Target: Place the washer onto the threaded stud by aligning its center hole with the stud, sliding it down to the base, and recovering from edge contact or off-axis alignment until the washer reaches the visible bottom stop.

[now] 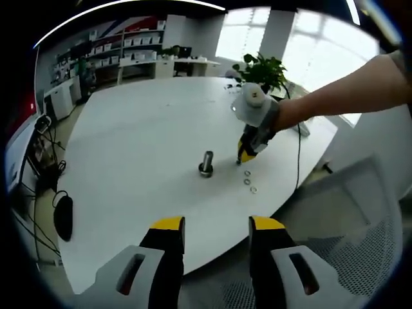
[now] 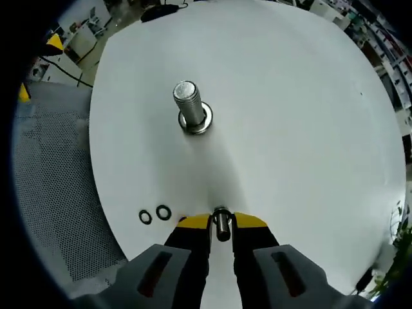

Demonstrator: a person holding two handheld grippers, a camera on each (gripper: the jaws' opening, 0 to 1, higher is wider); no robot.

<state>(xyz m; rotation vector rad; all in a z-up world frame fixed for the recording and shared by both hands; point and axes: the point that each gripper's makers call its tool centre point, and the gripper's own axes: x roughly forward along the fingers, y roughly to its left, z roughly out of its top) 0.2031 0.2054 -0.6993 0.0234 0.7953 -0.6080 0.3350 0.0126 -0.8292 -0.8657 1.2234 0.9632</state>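
No box, tray or bowl stands on the white table (image 1: pixel 129 148); everything lies straight on its top. The threaded stud (image 2: pixel 187 103) stands upright on its wide base in the middle of the table, with nothing on its shaft above that base as far as the right gripper view shows.

The right gripper (image 2: pixel 221 222) has its yellow-tipped fingers (image 2: pixel 193 223) drawn narrow and clamped on a washer (image 2: pixel 222 224), which stands on edge between them, just above the table top. The stud is well ahead of these tips, apart from the washer. Two more washers (image 2: pixel 154 214) lie flat on the table just to the left of the gripper in its own view, side by side and close to the table edge.

In the left gripper view the right gripper (image 1: pixel 246 154) points down at the table, held by a person's hand, with the stud (image 1: pixel 206 164) near it and the spare washers (image 1: pixel 249 182) in a short row below its tip.

The left gripper (image 1: pixel 217 225) hangs off the near edge of the table, well apart from the stud. Its fingers (image 1: pixel 168 225) stand wide and hold nothing, touching nothing.

A green plant (image 1: pixel 264 67) stands at the far side of the table.
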